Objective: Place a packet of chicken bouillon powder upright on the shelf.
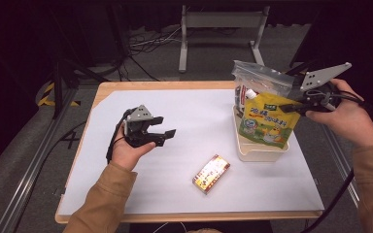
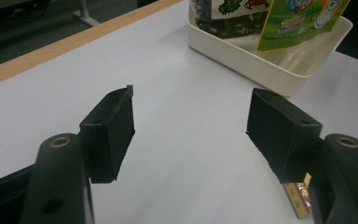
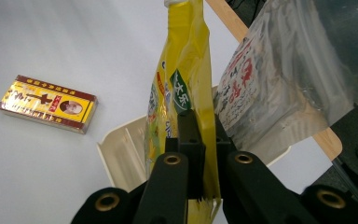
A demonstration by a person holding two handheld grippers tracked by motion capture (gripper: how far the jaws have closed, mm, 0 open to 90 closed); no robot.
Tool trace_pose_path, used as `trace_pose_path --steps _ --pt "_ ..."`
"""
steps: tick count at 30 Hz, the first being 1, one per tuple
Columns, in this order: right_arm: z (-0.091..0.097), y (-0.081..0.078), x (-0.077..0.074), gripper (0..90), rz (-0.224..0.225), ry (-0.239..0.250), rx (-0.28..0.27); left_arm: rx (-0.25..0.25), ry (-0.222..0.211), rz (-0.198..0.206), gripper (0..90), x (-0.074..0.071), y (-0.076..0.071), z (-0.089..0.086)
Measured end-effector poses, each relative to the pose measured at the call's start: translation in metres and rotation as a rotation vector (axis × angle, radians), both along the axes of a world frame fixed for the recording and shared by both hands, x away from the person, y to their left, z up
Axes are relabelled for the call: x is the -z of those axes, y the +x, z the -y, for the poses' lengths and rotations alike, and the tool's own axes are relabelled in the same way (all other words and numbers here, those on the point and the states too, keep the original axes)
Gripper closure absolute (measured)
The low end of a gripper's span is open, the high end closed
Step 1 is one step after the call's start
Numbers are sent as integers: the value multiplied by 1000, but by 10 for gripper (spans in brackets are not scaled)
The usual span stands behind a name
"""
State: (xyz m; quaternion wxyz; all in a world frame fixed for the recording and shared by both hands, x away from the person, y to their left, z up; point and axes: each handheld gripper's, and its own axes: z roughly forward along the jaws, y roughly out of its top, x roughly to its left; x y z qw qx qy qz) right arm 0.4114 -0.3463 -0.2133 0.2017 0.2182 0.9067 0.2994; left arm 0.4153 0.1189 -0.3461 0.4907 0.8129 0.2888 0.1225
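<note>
My right gripper (image 1: pixel 289 104) is shut on the upper edge of a yellow-green drink pouch (image 1: pixel 266 125), which stands upright in a cream plastic bin (image 1: pixel 262 152) at the table's right. In the right gripper view the jaws (image 3: pixel 200 135) pinch the pouch (image 3: pixel 179 84) from both sides. A clear printed bag (image 1: pixel 258 78) stands behind the pouch in the same bin. My left gripper (image 1: pixel 167 126) rests over the white mat at the left, open with nothing between its fingers (image 2: pixel 116 130). A yellow and red box (image 1: pixel 211 173) lies flat on the mat.
A white mat (image 1: pixel 194 111) covers the wooden table (image 1: pixel 126 86). The bin (image 2: pixel 256 63) lies ahead of the left gripper, with the box's corner (image 2: pixel 298 200) beside its right jaw. Cables and a metal stand (image 1: pixel 218 22) sit on the floor beyond the table.
</note>
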Motion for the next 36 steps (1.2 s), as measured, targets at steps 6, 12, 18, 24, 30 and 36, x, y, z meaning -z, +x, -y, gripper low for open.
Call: trace_pose_path --steps 6,12,18,24,30,36 --pt "0 0 -1 894 13 -13 5 1 5 2 327 0 0 0" --pt "-2 3 -1 894 28 -31 1 1 4 3 327 0 0 0" --pt "-2 4 -2 893 42 -35 -2 3 6 -1 327 1 1 0" --pt "-5 5 2 893 45 -57 -25 1 2 -7 327 1 0 0" --pt "-6 7 7 893 48 -58 -32 0 3 -7 327 1 0 0" --pt "-6 12 20 892 17 -55 -19 -1 6 -10 327 2 1 -1"
